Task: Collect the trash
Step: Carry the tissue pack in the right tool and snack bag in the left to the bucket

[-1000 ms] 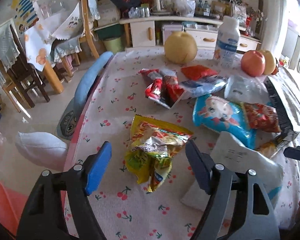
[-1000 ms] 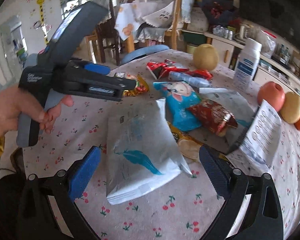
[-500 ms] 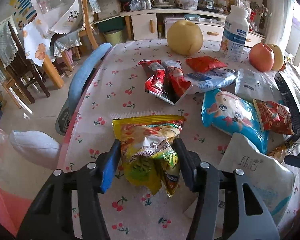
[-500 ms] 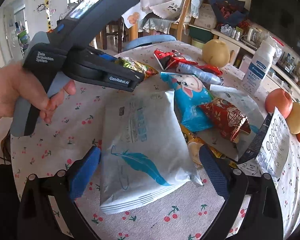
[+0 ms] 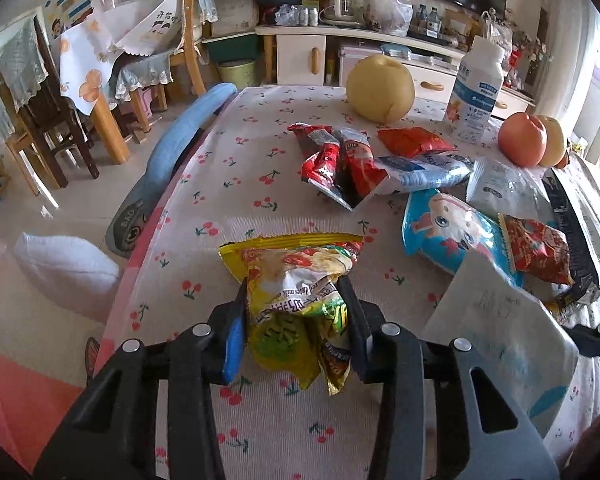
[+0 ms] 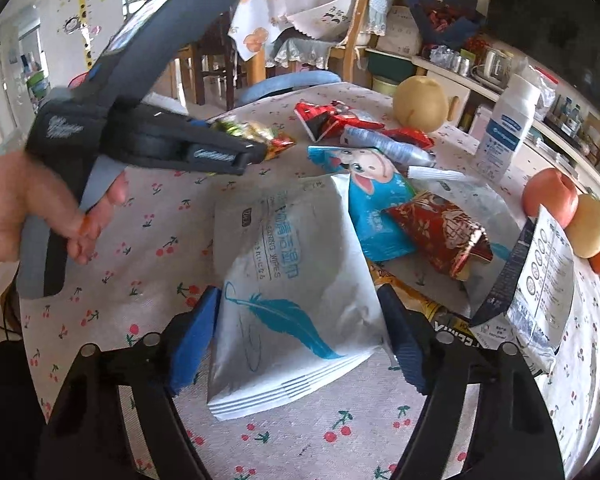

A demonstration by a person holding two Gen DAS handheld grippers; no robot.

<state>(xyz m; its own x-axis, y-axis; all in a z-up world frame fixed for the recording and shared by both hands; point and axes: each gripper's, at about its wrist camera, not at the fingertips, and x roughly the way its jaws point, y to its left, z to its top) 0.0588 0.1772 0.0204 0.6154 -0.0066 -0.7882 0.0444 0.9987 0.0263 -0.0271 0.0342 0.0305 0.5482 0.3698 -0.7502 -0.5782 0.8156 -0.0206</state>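
My left gripper (image 5: 292,324) is shut on a crumpled yellow snack wrapper (image 5: 296,280) and holds it just above the cherry-print tablecloth (image 5: 236,168). In the right wrist view the left gripper (image 6: 256,152) shows at the upper left with the wrapper (image 6: 256,132) between its fingers. My right gripper (image 6: 296,324) has its jaws closing around a white wet-wipes pack with a blue feather (image 6: 288,280); the pads sit at the pack's two sides. The pack also shows in the left wrist view (image 5: 500,332).
More wrappers lie in a heap: red ones (image 5: 336,160), a blue cartoon bag (image 5: 448,232), a red foil bag (image 5: 536,248). A pear (image 5: 380,88), a milk bottle (image 5: 476,88) and apples (image 5: 524,140) stand at the back. A blue chair back (image 5: 188,128) is at the table's left edge.
My left gripper moved forward over the yellow wrapper, shut on it and lifted it slightly. My right gripper moved in over the wipes pack and its jaws narrowed around it.
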